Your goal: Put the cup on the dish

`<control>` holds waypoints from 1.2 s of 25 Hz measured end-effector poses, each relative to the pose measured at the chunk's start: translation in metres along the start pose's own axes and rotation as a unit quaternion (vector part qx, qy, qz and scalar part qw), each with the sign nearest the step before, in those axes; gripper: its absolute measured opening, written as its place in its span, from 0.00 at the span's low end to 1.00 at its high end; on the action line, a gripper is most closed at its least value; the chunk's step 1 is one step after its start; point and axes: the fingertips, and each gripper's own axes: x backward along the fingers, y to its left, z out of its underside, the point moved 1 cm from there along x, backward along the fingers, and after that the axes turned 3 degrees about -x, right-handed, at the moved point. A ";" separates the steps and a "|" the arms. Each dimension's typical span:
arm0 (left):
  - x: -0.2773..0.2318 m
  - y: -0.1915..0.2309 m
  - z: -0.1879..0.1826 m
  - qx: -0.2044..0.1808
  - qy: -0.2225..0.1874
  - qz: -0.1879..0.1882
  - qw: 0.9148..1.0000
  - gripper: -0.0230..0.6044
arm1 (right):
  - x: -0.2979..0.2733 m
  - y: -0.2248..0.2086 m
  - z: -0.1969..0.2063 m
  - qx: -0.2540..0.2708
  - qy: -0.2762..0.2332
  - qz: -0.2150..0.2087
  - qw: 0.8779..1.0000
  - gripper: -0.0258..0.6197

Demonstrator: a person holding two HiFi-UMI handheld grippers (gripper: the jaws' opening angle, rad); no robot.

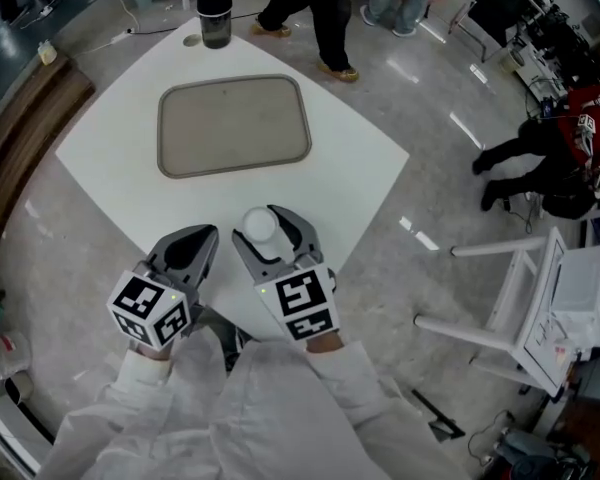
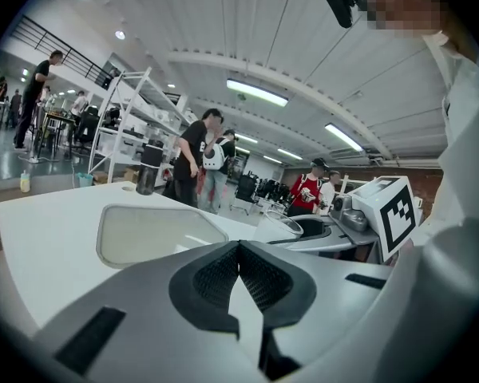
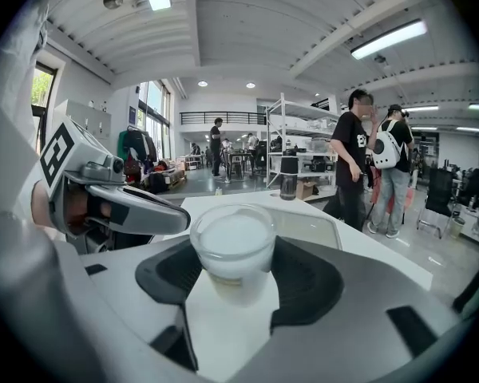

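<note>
A small white translucent cup point(image 1: 259, 225) sits between the jaws of my right gripper point(image 1: 265, 220), which is shut on it above the near corner of the white table point(image 1: 100, 158). In the right gripper view the cup point(image 3: 233, 250) stands upright, and the black pads point(image 3: 311, 282) hug its sides. The dish, a beige rounded tray point(image 1: 233, 125), lies empty farther out on the table. My left gripper point(image 1: 206, 234) hovers just left of the right one, jaws shut on nothing, with its tips meeting point(image 2: 239, 247).
A black bottle point(image 1: 214, 8) stands at the table's far corner beyond the tray. Several people stand past the far edge. A white chair point(image 1: 540, 308) lies tipped on the floor at the right. The table's near edges run close under both grippers.
</note>
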 end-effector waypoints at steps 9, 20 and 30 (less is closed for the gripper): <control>-0.013 0.058 -0.012 0.009 0.005 0.017 1.000 0.05 | -0.055 -0.012 -0.024 -0.004 0.002 0.023 1.000 0.46; -0.044 0.120 -0.021 0.029 0.016 0.045 0.998 0.05 | -0.132 -0.031 -0.044 -0.009 0.016 0.035 0.999 0.46; -0.080 0.161 -0.026 0.026 0.037 0.068 0.997 0.05 | -0.195 -0.070 -0.058 -0.011 0.016 0.049 0.999 0.46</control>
